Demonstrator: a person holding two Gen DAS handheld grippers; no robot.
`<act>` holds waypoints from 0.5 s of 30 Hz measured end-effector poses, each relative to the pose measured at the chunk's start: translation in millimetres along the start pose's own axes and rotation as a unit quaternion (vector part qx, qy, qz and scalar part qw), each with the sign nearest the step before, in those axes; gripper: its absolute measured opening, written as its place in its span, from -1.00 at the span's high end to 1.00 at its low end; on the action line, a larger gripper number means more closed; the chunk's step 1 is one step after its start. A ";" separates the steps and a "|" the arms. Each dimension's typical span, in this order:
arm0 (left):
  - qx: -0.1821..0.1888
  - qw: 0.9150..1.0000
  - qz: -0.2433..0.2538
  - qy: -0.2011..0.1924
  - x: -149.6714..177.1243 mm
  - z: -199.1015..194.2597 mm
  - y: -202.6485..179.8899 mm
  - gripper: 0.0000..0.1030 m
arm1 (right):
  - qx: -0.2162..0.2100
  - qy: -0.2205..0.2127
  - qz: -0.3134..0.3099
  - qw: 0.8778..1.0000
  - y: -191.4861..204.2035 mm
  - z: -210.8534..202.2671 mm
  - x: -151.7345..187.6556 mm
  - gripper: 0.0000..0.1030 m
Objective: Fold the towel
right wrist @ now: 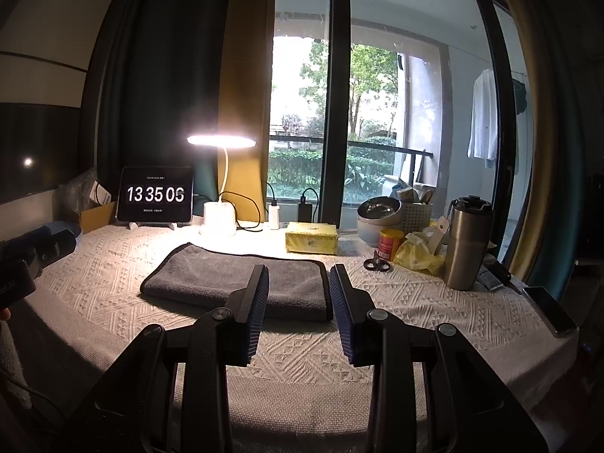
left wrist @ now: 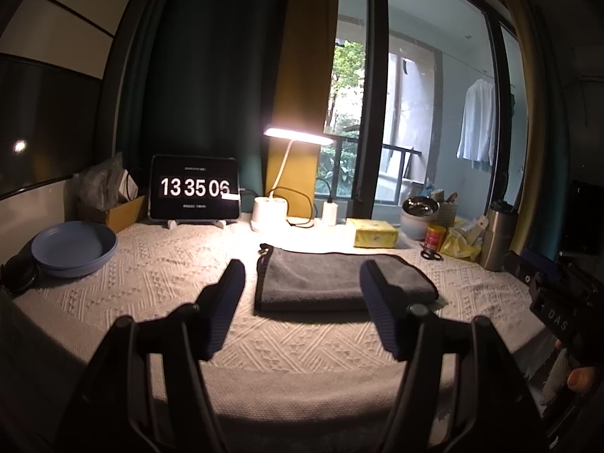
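Note:
A grey towel (left wrist: 332, 277) lies folded into a flat rectangle on the white patterned tablecloth (left wrist: 158, 279); it also shows in the right wrist view (right wrist: 230, 281). My left gripper (left wrist: 302, 268) is open and empty, held above the cloth in front of the towel's near edge. My right gripper (right wrist: 299, 273) is open and empty, held just in front of the towel's right end. The right gripper's body shows at the right edge of the left wrist view (left wrist: 566, 302). The left gripper's body shows at the left edge of the right wrist view (right wrist: 34, 260).
A blue plate (left wrist: 73, 249) sits at the left. At the back stand a tablet clock (left wrist: 194, 188), a lit desk lamp (left wrist: 270, 207), a yellow tissue pack (right wrist: 310, 239) and bowls. Scissors (right wrist: 377, 263), a steel tumbler (right wrist: 466, 243) and a phone (right wrist: 549, 311) lie at the right.

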State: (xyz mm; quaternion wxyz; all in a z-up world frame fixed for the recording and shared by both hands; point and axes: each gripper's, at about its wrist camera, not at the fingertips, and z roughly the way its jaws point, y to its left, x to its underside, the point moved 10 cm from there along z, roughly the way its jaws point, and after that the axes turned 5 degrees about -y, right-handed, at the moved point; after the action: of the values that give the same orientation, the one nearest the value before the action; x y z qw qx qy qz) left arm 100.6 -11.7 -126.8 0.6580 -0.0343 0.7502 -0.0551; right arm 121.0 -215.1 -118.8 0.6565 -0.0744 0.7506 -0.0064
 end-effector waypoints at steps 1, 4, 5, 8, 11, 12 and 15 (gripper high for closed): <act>0.000 1.000 0.000 0.000 0.1 -0.1 0.3 -0.25 | 0.000 0.000 0.000 1.000 0.3 0.1 0.8 0.31; 0.001 1.000 0.000 0.000 -0.4 0.3 -0.2 -0.25 | 0.000 0.000 0.000 1.000 0.0 -0.2 -0.2 0.31; 0.000 1.000 0.000 0.000 -0.2 0.3 0.0 -0.25 | 0.000 0.000 0.000 1.000 0.0 -0.3 -0.2 0.31; 0.000 1.000 0.000 0.000 0.0 -0.1 0.6 -0.25 | 0.000 0.000 0.000 1.000 -0.2 0.0 -0.3 0.31; 0.000 1.000 0.000 0.001 0.1 -0.1 0.6 -0.25 | 0.000 0.001 0.000 1.000 -0.4 -0.1 -0.6 0.31; 0.000 1.000 0.000 0.000 -0.3 0.2 0.3 -0.25 | 0.000 0.001 0.000 1.000 -0.4 -0.1 -0.5 0.31; 0.000 1.000 0.000 0.001 -0.2 0.3 0.4 -0.25 | 0.000 0.004 0.000 1.000 1.8 0.8 2.4 0.31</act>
State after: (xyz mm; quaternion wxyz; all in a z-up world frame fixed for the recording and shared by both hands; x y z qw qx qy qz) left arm 100.9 -11.3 -126.6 0.6574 -0.0343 0.7507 -0.0558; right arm 121.2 -213.6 -121.5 0.6538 -0.0748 0.7530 -0.0068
